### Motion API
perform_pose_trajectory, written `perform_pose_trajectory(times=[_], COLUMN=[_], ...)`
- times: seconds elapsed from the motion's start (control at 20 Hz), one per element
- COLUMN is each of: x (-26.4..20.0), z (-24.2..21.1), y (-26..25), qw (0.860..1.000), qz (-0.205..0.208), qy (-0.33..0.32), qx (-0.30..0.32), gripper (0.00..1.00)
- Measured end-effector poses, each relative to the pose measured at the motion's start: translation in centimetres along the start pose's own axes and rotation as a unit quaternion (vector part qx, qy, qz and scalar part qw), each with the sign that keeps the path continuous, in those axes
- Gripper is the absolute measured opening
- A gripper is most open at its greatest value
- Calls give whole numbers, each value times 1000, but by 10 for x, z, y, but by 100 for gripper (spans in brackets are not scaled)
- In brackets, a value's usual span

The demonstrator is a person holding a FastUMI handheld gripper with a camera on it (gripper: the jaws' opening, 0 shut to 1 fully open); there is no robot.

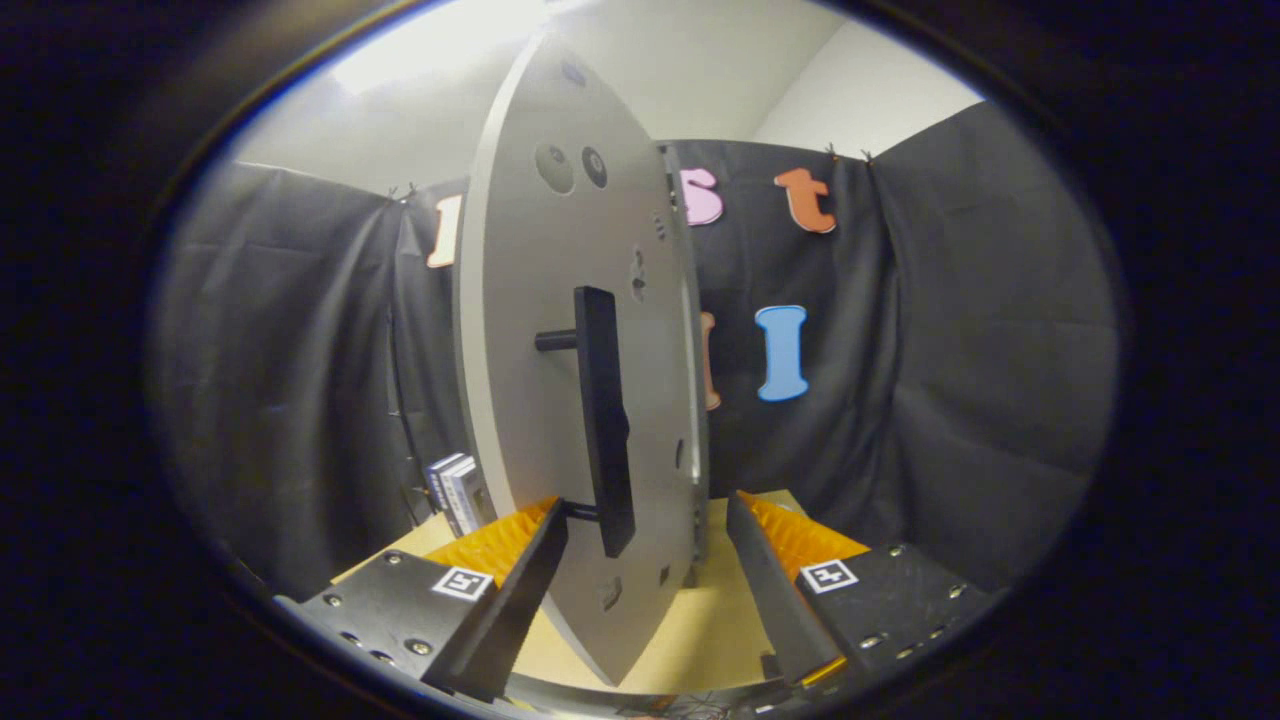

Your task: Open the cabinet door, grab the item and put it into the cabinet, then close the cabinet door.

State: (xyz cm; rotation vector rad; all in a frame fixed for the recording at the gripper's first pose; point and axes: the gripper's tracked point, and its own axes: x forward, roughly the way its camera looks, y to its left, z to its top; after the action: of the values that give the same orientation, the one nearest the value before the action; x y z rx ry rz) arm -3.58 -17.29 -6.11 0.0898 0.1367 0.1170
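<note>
The grey cabinet door [540, 330] stands swung out toward me, so I see it almost edge-on. Its long black bar handle [603, 420] runs vertically on two short posts. My gripper [645, 505] is open, and the door's lower part and the handle's lower end lie between the fingers. The left fingertip [552, 520] is right at the handle's lower post, while the right fingertip [738, 510] stays clear of the door's edge. A small blue-and-white box [455, 490] stands on the table beyond the left finger, left of the door.
The pale wooden tabletop [705, 620] lies under the door and fingers. Black cloth walls close the booth behind and on both sides, with a white wall above them.
</note>
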Motion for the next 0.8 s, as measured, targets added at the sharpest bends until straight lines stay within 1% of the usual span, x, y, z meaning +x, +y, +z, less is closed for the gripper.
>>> perform_pose_trajectory(times=[0.05, 0.1, 0.15, 0.25, 0.3, 0.45, 0.65, 0.7, 0.8], x=[1, 11, 19, 36, 44, 77, 122, 136, 161], z=[0, 1, -2, -3, -6, -4, -11, -11, -11], y=[9, 22, 35, 56, 68, 104, 153, 164, 183], qw=[1000, 1000, 999, 999, 998, 996, 994, 994, 994], qz=[12, 24, 34, 53, 63, 88, 105, 106, 100], qy=[6, 3, 5, 3, 8, 0, -5, -4, -12], qx=[-1, 8, 10, 6, 5, -9, -14, -14, -35], gripper=[96, 98, 97, 98, 100, 100, 100, 100, 100])
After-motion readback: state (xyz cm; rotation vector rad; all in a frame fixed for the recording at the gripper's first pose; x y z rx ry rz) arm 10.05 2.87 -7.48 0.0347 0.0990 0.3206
